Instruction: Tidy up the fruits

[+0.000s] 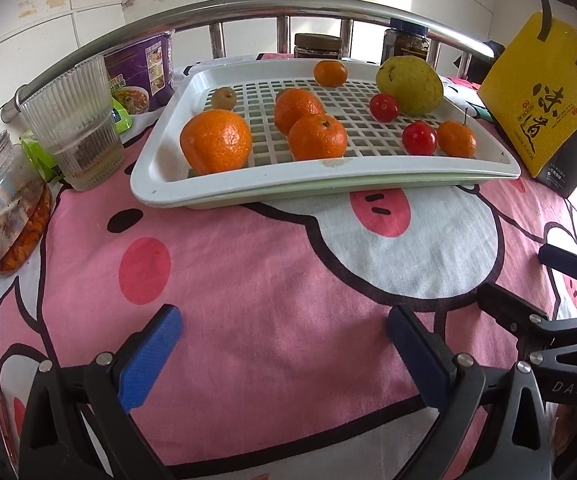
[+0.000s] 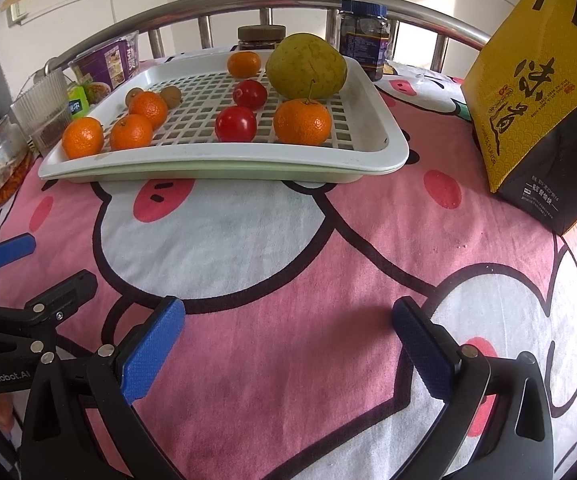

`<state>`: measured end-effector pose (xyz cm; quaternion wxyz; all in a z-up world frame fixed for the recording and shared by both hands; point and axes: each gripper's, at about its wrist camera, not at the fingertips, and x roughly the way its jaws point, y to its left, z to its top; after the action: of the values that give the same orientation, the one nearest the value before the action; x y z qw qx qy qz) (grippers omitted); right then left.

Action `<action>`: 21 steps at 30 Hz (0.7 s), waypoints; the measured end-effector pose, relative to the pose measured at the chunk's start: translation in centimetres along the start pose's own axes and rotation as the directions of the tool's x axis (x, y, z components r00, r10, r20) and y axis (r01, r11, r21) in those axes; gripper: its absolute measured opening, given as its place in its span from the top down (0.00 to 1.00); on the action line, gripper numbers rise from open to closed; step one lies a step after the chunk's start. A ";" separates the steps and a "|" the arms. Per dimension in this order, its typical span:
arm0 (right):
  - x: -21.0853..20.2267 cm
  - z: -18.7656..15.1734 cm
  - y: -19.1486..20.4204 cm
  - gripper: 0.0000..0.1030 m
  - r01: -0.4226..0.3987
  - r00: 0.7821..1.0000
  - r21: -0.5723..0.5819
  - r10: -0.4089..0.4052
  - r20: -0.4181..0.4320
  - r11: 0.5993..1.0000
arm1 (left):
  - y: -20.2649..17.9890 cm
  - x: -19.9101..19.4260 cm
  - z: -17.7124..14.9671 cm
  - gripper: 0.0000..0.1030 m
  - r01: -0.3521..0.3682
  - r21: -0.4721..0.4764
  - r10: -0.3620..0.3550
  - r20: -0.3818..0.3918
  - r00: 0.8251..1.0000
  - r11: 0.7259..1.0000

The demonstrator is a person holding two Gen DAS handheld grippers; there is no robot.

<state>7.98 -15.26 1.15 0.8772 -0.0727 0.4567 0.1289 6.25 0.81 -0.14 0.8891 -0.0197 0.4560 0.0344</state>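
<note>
At the far left, a ribbed clear plastic cup (image 1: 74, 120) and a smeared clear jar (image 1: 2, 204) stand off the tray, apparently kept aside so they stay out of the sorting. The white slotted plastic tray (image 1: 248, 188) sits on the pink cartoon-print cloth (image 1: 248, 280) and carries all the fruit. Three orange mandarins (image 1: 216, 146) cluster toward its left, with small brown round fruits (image 1: 224, 98) behind them; one more mandarin lies at the back and one near the right front. Two red cherry tomatoes (image 1: 419, 138) lie right of centre, just in front of a big yellow-green pear (image 1: 410, 85). So the kinds look partly grouped already. A yellow paper bag (image 1: 540, 100) stands beyond the tray's right edge. The left gripper (image 1: 284, 354) and right gripper (image 2: 288, 346) both hang low over bare cloth, well short of the tray, jaws spread wide and empty, likely ready to reach in.
</note>
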 end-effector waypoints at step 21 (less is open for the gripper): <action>0.1 0.1 -0.1 0.00 0.007 1.000 0.008 -0.007 0.000 1.000 | 0.0 0.0 0.0 0.00 0.001 0.003 -0.001 0.000 1.000 1.000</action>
<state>8.11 -15.30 1.08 0.8779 -0.0709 0.4569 0.1243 6.23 0.83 -0.21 0.8892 -0.0186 0.4560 0.0332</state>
